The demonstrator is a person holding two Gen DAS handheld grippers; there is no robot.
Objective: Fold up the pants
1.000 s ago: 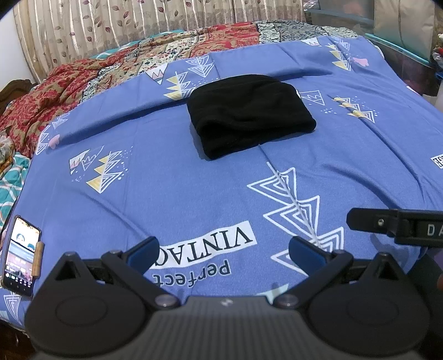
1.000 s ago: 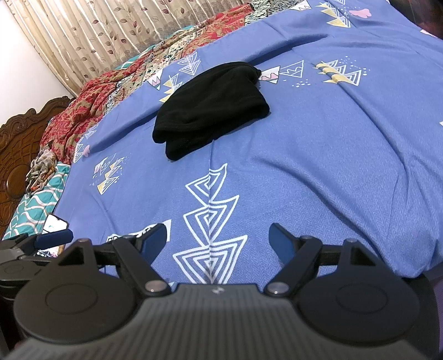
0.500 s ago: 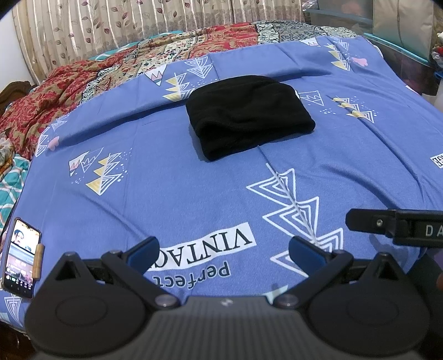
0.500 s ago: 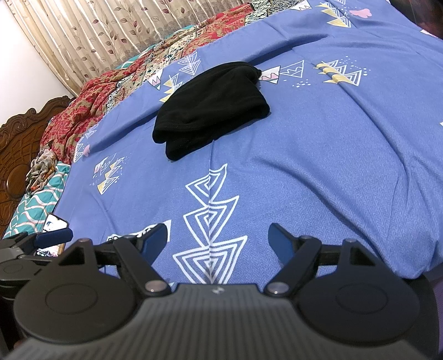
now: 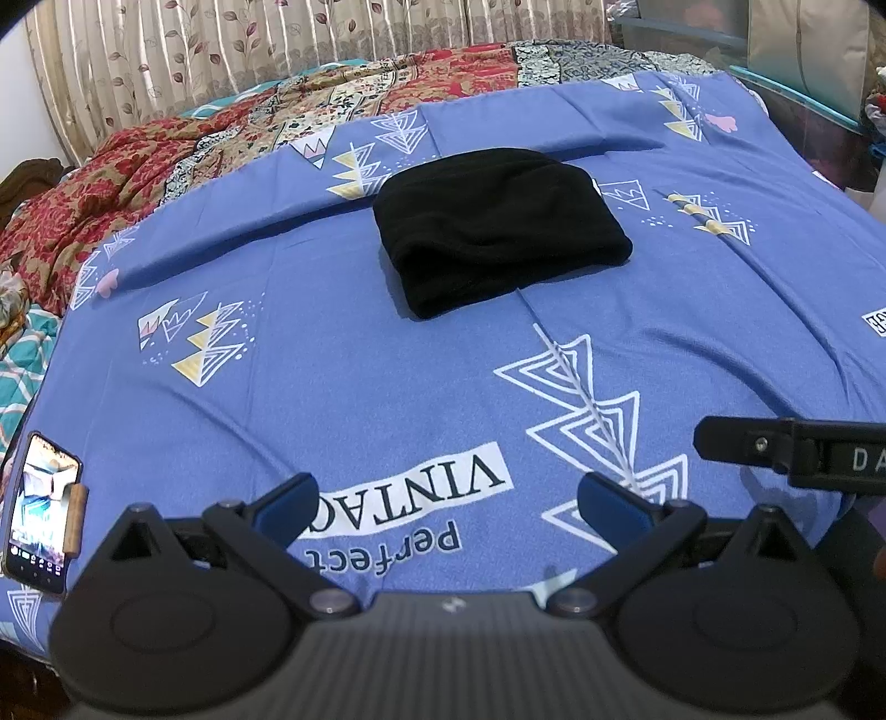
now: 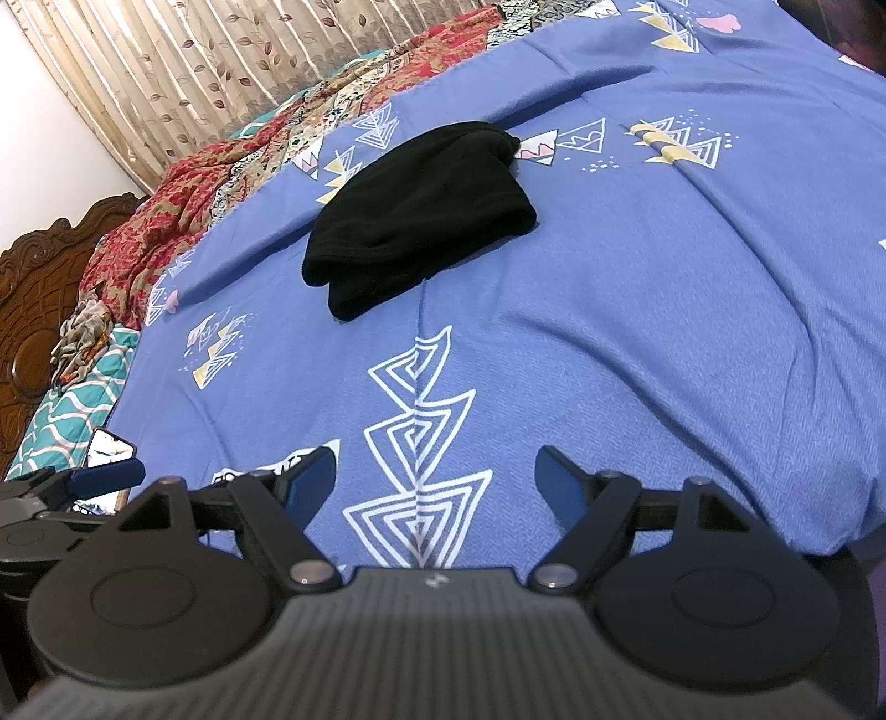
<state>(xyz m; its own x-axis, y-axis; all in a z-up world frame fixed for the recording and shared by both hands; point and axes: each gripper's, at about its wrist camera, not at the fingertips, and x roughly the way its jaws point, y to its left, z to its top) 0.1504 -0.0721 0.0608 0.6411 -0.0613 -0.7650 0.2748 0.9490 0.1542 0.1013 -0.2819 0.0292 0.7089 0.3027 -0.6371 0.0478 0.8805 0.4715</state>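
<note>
The black pants (image 5: 498,227) lie folded into a compact bundle on the blue patterned bedsheet (image 5: 360,376), near the middle of the bed; they also show in the right wrist view (image 6: 415,221). My left gripper (image 5: 448,498) is open and empty, held low over the near edge of the bed, well short of the pants. My right gripper (image 6: 437,476) is open and empty, also at the near edge and apart from the pants. The right gripper's finger (image 5: 775,451) shows at the right of the left wrist view.
A phone (image 5: 41,512) with a lit screen lies at the bed's near left corner. A red floral blanket (image 5: 111,183) is bunched along the far left. Curtains (image 5: 277,50) hang behind the bed. A carved wooden headboard (image 6: 39,288) stands at the left.
</note>
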